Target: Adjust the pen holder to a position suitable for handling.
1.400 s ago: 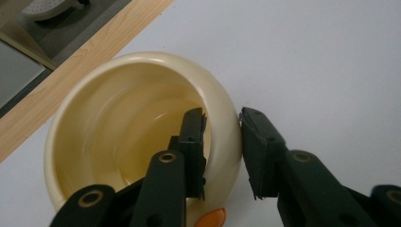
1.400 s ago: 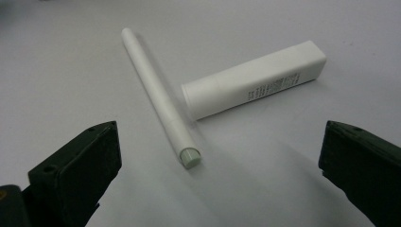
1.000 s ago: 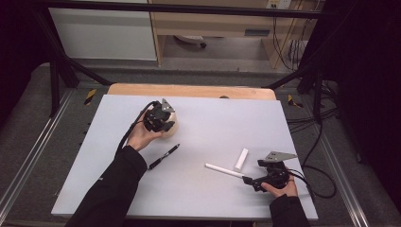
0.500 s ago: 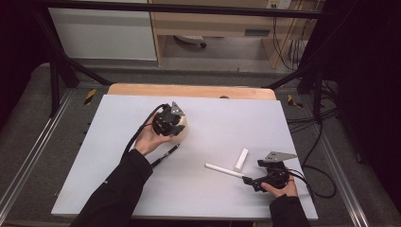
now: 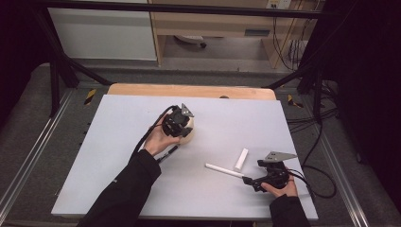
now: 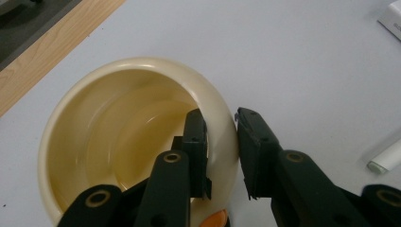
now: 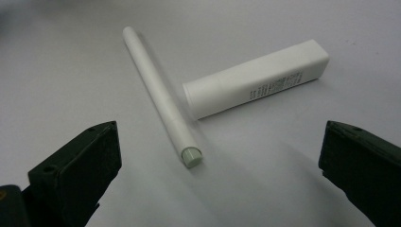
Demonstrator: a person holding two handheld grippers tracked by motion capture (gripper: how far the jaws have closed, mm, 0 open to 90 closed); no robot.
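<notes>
A cream bowl (image 6: 118,118) stands on the pale table top (image 5: 113,189), left of centre, and shows as a cream rim (image 5: 190,135) under my left gripper (image 5: 181,124). That left gripper (image 6: 220,120) is shut on the bowl's wall, one jaw inside and one outside. Farther right lie a thin white pen (image 5: 223,170) and a short white box (image 5: 241,159). My right gripper (image 5: 250,182) rests near the front right edge, open, pointing at them. Between and beyond its wide jaws (image 7: 221,137) lie the pen (image 7: 161,97) and the box (image 7: 257,78), untouched.
A black pen (image 5: 166,154) lies by the left wrist. A wooden strip (image 5: 189,90) borders the table's far edge. Cables trail from both grippers, and a metal frame surrounds the table.
The left hand has moved to the right with the bowl in its gripper. The right gripper, the white pen and the box have stayed put.
</notes>
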